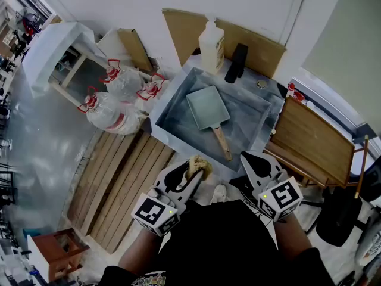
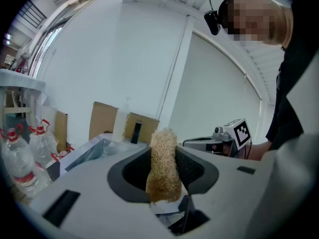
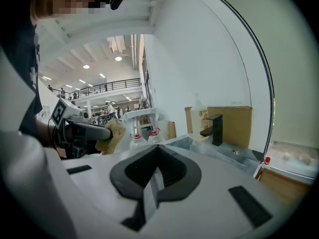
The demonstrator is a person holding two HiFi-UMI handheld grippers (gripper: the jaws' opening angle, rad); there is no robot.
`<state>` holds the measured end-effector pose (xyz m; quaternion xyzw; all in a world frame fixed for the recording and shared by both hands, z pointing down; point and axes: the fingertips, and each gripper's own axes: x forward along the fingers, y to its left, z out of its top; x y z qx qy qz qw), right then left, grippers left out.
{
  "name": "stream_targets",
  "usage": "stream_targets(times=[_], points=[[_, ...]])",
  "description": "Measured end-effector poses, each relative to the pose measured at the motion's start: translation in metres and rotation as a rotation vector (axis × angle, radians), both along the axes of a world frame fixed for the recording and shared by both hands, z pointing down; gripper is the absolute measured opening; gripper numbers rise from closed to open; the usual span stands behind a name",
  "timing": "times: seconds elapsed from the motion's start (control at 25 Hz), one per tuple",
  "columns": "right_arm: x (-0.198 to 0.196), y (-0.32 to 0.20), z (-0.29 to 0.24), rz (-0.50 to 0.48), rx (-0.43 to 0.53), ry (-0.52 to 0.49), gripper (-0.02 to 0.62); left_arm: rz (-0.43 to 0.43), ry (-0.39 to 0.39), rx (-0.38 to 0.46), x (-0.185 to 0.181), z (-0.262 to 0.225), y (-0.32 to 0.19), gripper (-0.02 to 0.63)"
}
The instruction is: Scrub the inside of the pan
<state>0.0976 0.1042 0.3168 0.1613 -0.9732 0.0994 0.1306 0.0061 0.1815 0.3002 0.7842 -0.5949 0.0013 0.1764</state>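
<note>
The square grey pan (image 1: 208, 107) lies flat in the metal sink (image 1: 168, 126) at centre frame, its wooden handle pointing toward you. Your left gripper (image 1: 190, 177), at lower centre, pinches a tan fibrous scrubber (image 2: 163, 168). Your right gripper (image 1: 252, 159), at lower right, is pressed together on nothing. Nothing steadies the pan, so scrubbing may send it sliding.

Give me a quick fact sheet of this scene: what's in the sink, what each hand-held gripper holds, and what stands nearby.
Sink: holds a rectangular pan, wooden handle toward the person
Left hand-held gripper: shut on a scrub sponge, apart from the pan
Right hand-held gripper: shut, empty
Behind sink: white pump bottle, black faucet
Left of sink: large water bottles
</note>
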Motion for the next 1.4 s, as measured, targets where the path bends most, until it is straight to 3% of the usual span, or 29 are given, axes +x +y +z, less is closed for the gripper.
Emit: stream_targets(times=[1.04,1.4], points=[[-0.018,-0.038,-0.002,-0.008,-0.048,-0.062,0.009,-0.063,-0.098,0.007,-0.04,-0.011,-0.043,0.144],[-0.036,-0.05,0.008,0.019,-0.105,-0.075,0.014,-0.038,-0.103,0.004,-0.068,0.0,-0.068,0.144]])
